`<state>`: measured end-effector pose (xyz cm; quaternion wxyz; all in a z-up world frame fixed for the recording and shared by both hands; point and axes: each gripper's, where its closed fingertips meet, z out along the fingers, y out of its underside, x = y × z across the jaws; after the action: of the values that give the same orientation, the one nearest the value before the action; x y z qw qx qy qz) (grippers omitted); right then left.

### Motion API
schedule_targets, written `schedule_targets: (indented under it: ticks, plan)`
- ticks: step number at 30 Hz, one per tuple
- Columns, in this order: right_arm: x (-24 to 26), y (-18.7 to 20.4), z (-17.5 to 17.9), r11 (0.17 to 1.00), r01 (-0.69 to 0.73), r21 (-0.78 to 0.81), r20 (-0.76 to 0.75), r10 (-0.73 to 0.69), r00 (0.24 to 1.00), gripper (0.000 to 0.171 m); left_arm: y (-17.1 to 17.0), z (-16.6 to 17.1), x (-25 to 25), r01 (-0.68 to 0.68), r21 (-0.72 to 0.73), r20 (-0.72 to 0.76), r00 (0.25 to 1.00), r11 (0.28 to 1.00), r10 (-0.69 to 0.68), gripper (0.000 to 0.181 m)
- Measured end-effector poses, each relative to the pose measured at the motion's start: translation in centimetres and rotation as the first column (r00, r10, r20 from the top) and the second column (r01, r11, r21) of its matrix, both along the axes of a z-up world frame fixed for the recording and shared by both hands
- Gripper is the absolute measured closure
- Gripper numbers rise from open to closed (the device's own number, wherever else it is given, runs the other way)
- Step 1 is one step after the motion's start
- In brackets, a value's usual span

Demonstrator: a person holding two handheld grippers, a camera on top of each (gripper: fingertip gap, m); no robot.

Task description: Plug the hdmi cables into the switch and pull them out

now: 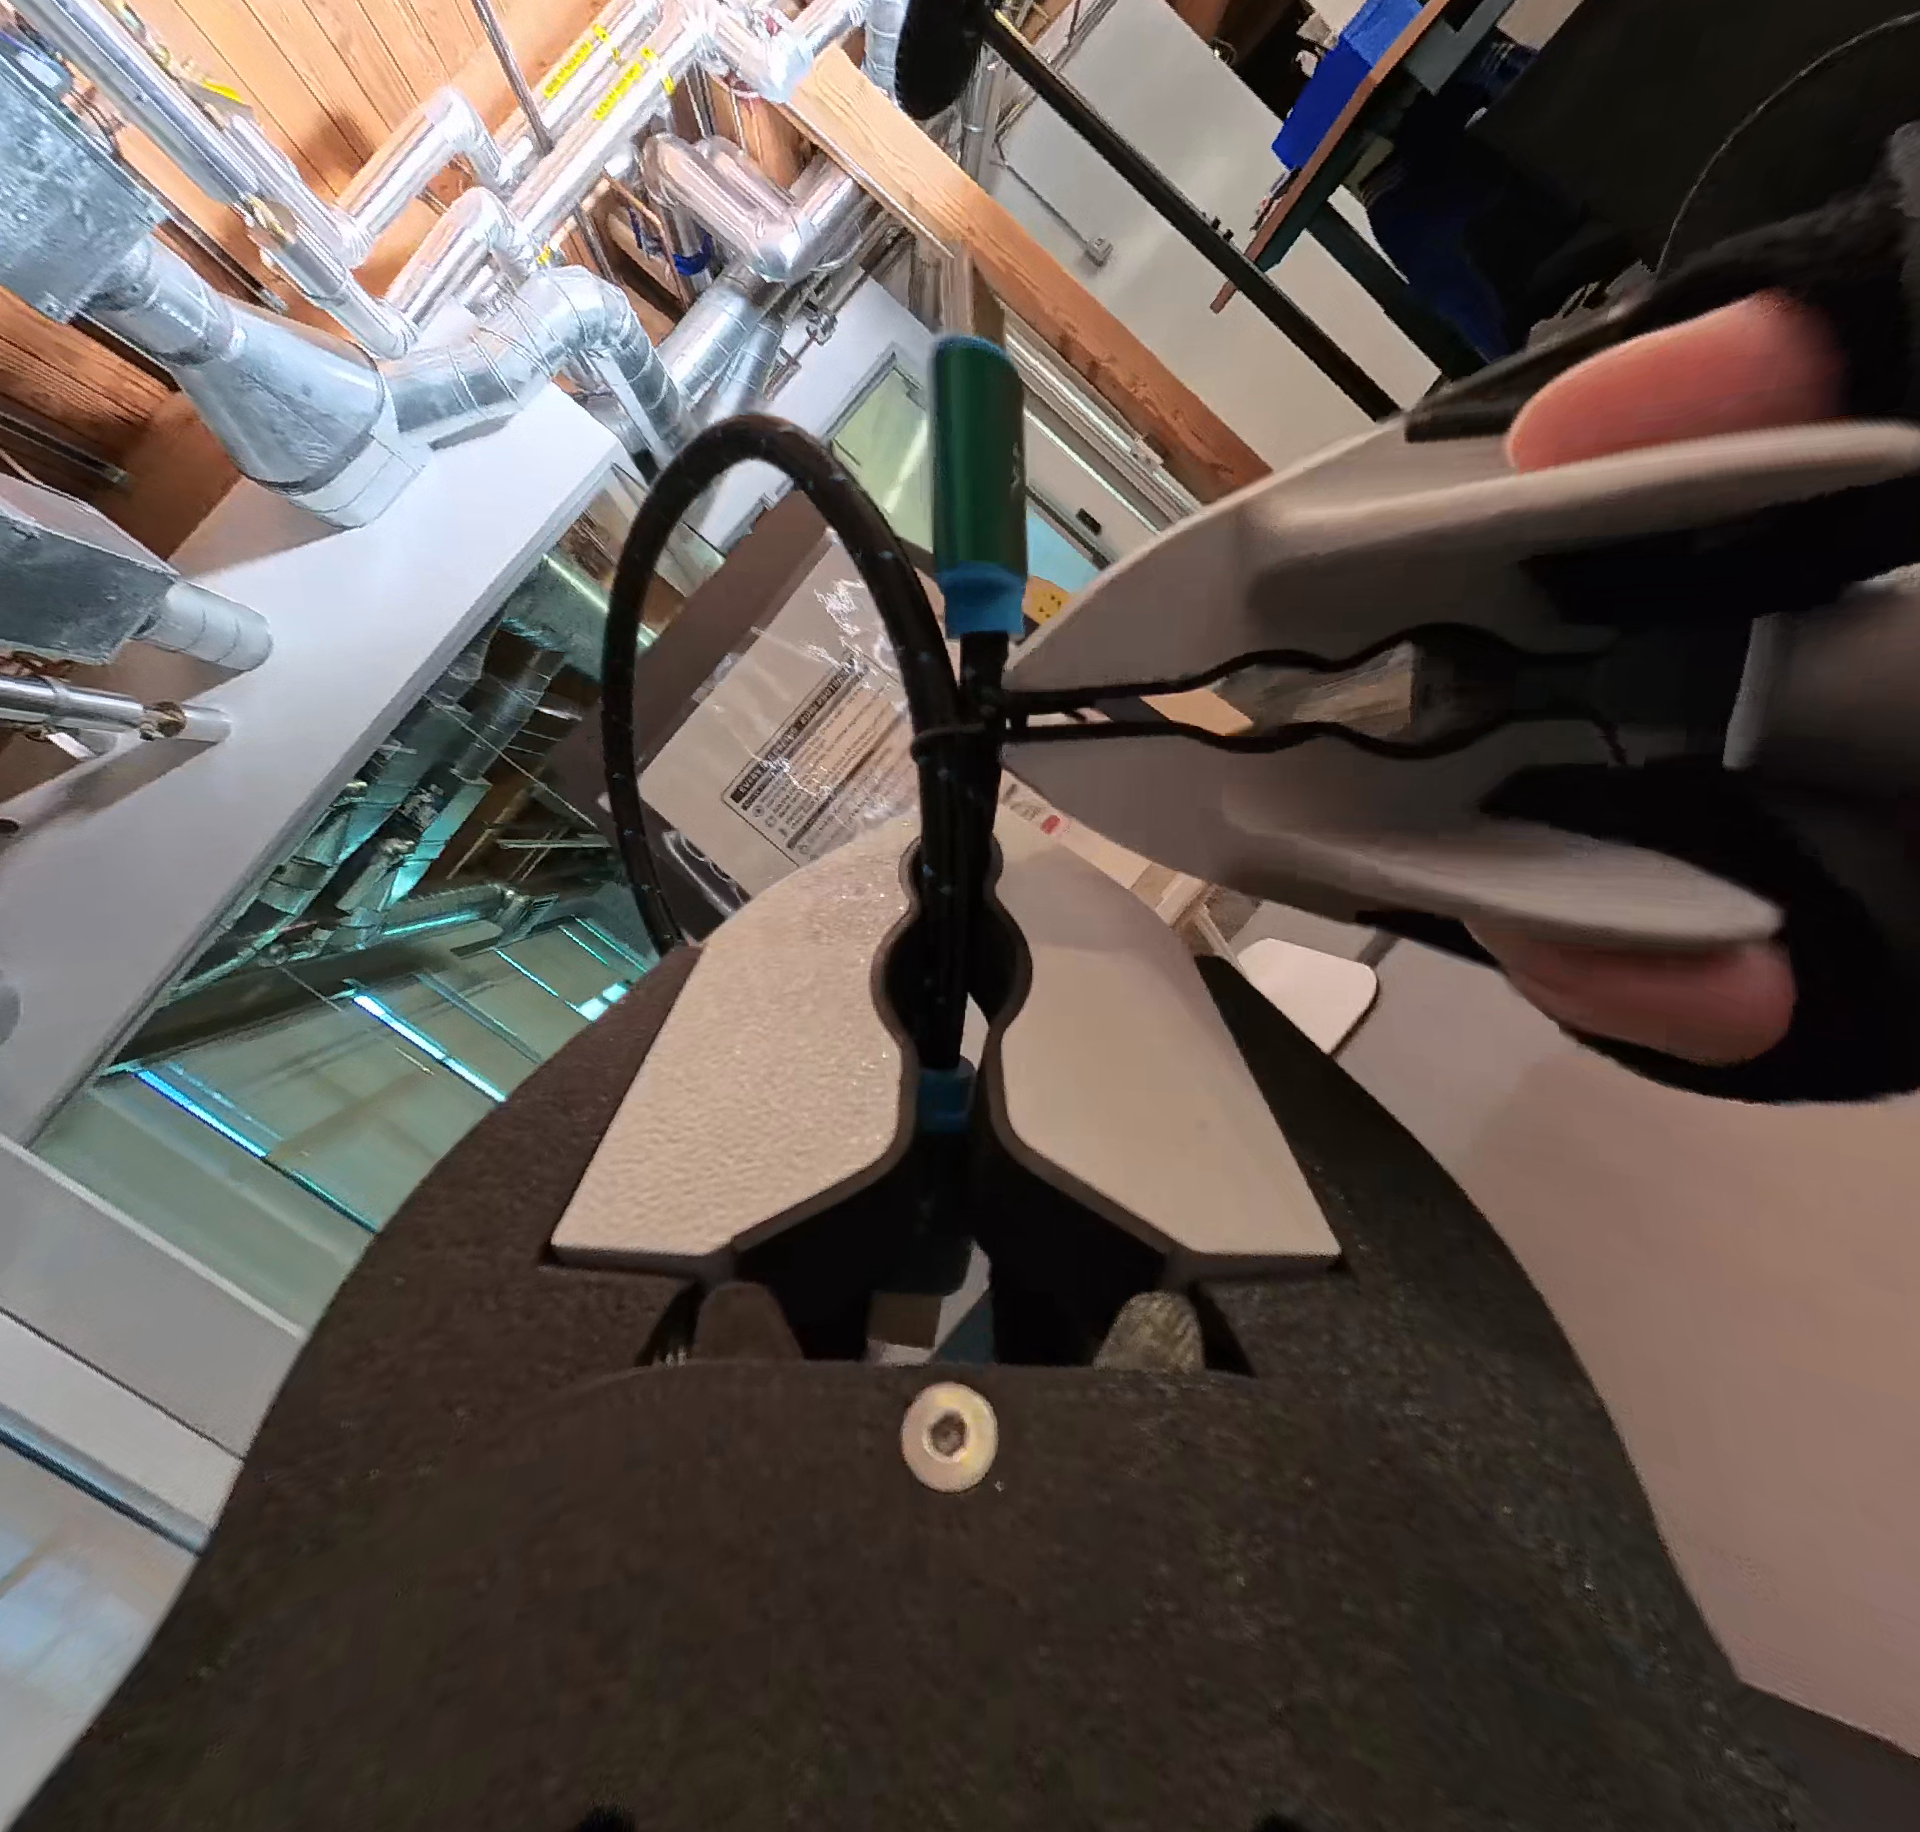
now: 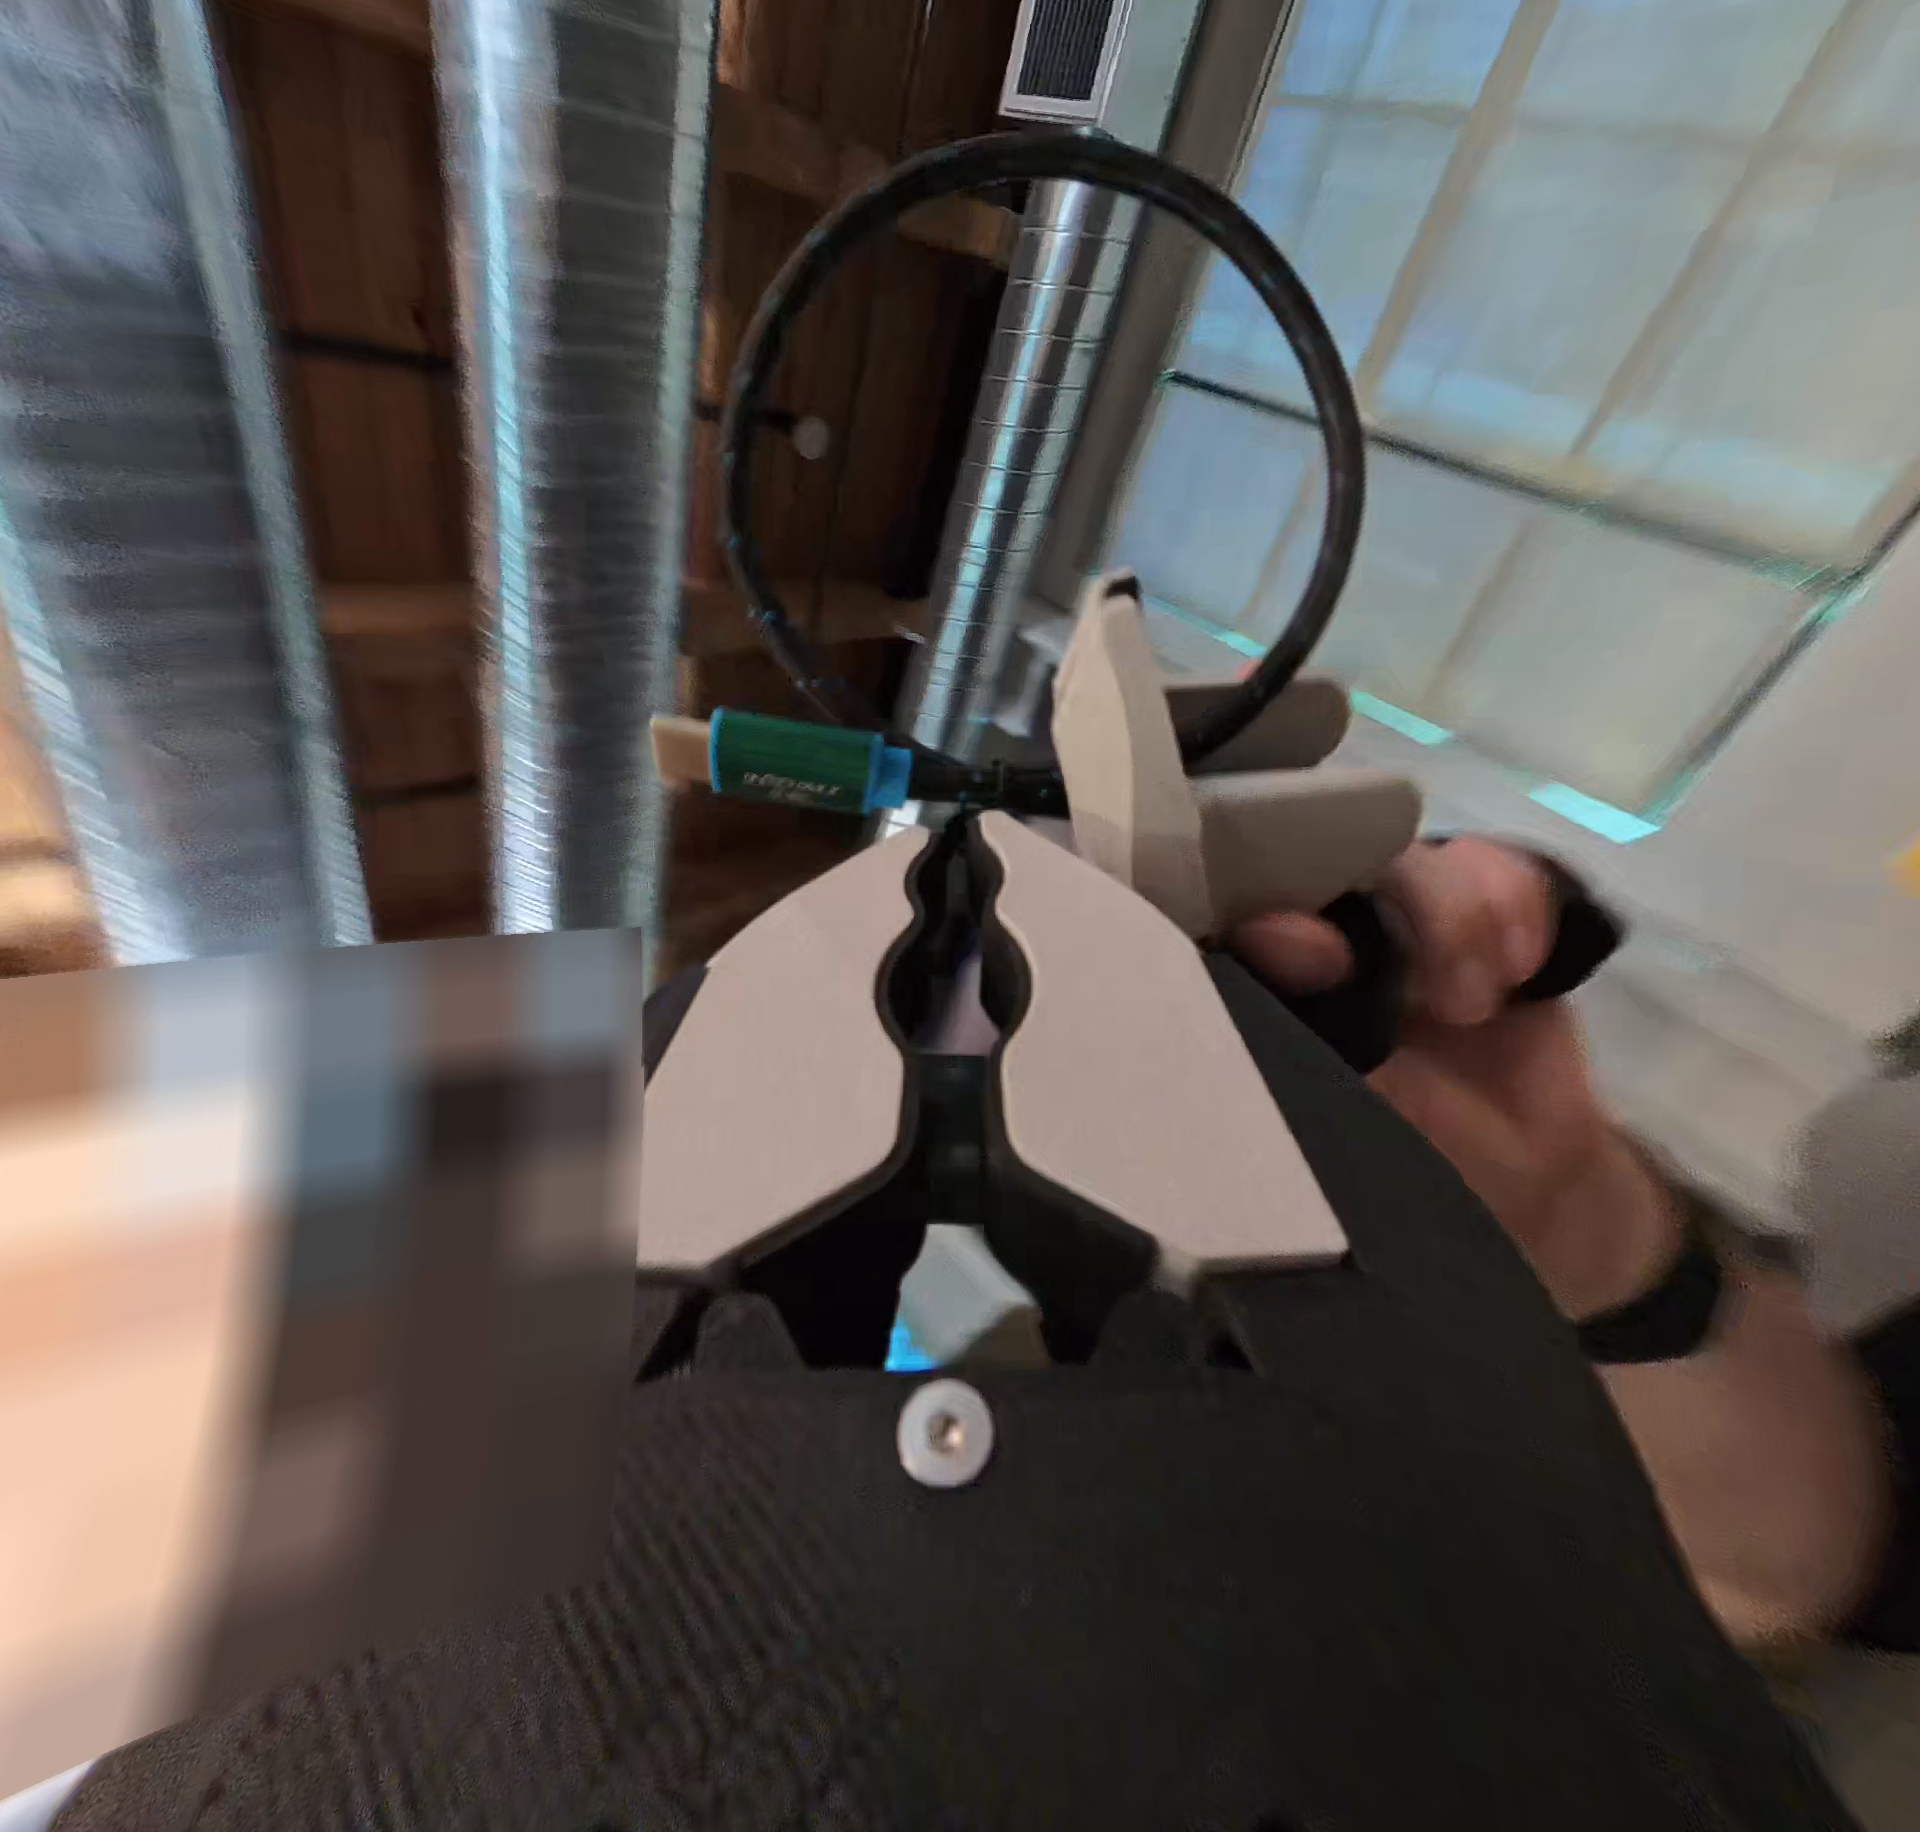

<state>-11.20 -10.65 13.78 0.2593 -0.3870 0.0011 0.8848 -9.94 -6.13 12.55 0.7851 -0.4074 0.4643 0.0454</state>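
Left wrist view shows the left gripper (image 1: 954,852) pointing up toward ceiling pipes (image 1: 499,255), its grey fingers (image 1: 748,1065) closed around a folded black cable (image 1: 940,878). The cable loops up on the left and ends in a green plug (image 1: 977,463) with a blue collar, standing upright above the fingertips. From the right, the right gripper (image 1: 1003,722) comes in sideways, its tips nearly closed on the thin tie around the cable bundle. In the right wrist view, the right gripper (image 2: 961,832) touches the cable (image 2: 1340,452) just beside the plug (image 2: 795,766), which points left. No switch is in view.
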Motion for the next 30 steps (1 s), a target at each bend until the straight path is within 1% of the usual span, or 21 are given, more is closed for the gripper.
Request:
schedule_targets:
  ticks: [1,3,4,5,6,7,8,9,10,12,13,14,15,16,17,19,20,23,25,27,30]
  plan:
    - [0.1,0.1,0.0,0.992,0.088,0.085,0.071,-0.094,0.993,0.166,0.0,-0.1,0.1,0.003,-0.015,-0.004,1.0,1.0,-0.003,0.179]
    - [0.2,0.2,-0.1,0.923,0.23,0.307,0.219,-0.304,0.927,0.162,0.1,-0.4,0.2,0.011,-0.055,-0.008,1.0,0.998,-0.011,0.179]
    - [0.2,0.3,-0.2,0.855,0.286,0.433,0.281,-0.43,0.858,0.16,0.2,-0.6,0.2,0.016,-0.086,-0.011,1.0,0.996,-0.017,0.178]
    - [0.3,0.5,-0.4,0.753,0.327,0.572,0.324,-0.573,0.753,0.16,0.2,-0.8,0.3,0.031,-0.121,-0.008,0.999,0.992,-0.033,0.178]
    - [0.6,0.6,-0.5,0.615,0.351,0.706,0.323,-0.72,0.614,0.16,0.2,-0.9,0.4,0.053,-0.163,-0.002,0.999,0.985,-0.054,0.179]
    - [1.0,0.7,-0.3,0.456,0.351,0.818,0.272,-0.844,0.462,0.159,0.1,-1.1,0.4,0.07,-0.209,-0.001,0.997,0.975,-0.072,0.178]
    - [1.4,0.7,-0.2,0.299,0.308,0.903,0.205,-0.931,0.303,0.158,0.1,-1.4,0.5,0.082,-0.253,-0.002,0.996,0.964,-0.085,0.178]
    - [1.7,0.8,-0.1,0.161,0.251,0.954,0.125,-0.98,0.153,0.152,0.1,-1.6,0.6,0.095,-0.292,0.0,0.995,0.952,-0.099,0.178]
    - [2.0,0.6,0.2,0.036,0.184,0.982,0.031,-0.999,0.031,0.151,0.0,-1.9,0.7,0.108,-0.327,0.002,0.994,0.939,-0.113,0.178]
    - [1.8,-0.3,0.6,-0.207,-0.007,0.978,-0.206,-0.968,-0.143,0.148,-0.2,-2.3,0.9,0.124,-0.383,0.003,0.991,0.915,-0.134,0.178]
    - [1.4,-0.7,0.5,-0.299,-0.122,0.946,-0.318,-0.928,-0.195,0.147,-0.3,-2.5,1.0,0.132,-0.406,0.001,0.99,0.904,-0.144,0.178]
    - [0.9,-1.1,0.2,-0.366,-0.239,0.899,-0.418,-0.88,-0.224,0.147,-0.4,-2.7,1.1,0.14,-0.427,-0.001,0.988,0.893,-0.156,0.178]
    - [0.4,-1.2,-0.2,-0.408,-0.346,0.845,-0.5,-0.832,-0.24,0.148,-0.6,-3.0,1.3,0.146,-0.449,-0.005,0.986,0.881,-0.166,0.178]
    - [0.0,-1.1,-0.6,-0.424,-0.43,0.797,-0.557,-0.792,-0.25,0.15,-0.8,-3.3,1.4,0.152,-0.471,-0.009,0.984,0.869,-0.177,0.178]
    - [-0.1,-0.8,-0.9,-0.424,-0.482,0.767,-0.591,-0.76,-0.271,0.151,-1.0,-3.5,1.5,0.157,-0.49,-0.011,0.982,0.858,-0.187,0.178]
    - [0.1,-0.1,-1.1,-0.403,-0.521,0.753,-0.608,-0.729,-0.315,0.154,-1.1,-3.8,1.6,0.158,-0.517,-0.016,0.981,0.842,-0.193,0.178]
    - [0.3,0.1,-1.1,-0.389,-0.518,0.762,-0.599,-0.726,-0.337,0.154,-1.1,-3.9,1.6,0.156,-0.522,-0.019,0.981,0.839,-0.194,0.178]
    - [0.7,0.7,-1.3,-0.345,-0.498,0.795,-0.551,-0.754,-0.357,0.156,-1.1,-3.9,1.6,0.15,-0.519,-0.023,0.982,0.841,-0.189,0.178]
    - [0.6,0.8,-1.5,-0.329,-0.484,0.811,-0.523,-0.778,-0.348,0.163,-1.1,-4.0,1.6,0.145,-0.517,-0.03,0.982,0.844,-0.187,0.178]
    - [0.6,0.8,-1.5,-0.325,-0.471,0.82,-0.513,-0.783,-0.353,0.164,-1.1,-4.0,1.7,0.143,-0.512,-0.032,0.982,0.847,-0.186,0.178]
    - [0.5,0.8,-1.4,-0.286,-0.369,0.884,-0.416,-0.841,-0.345,0.167,-0.9,-3.6,1.6,0.133,-0.479,-0.036,0.985,0.868,-0.171,0.178]
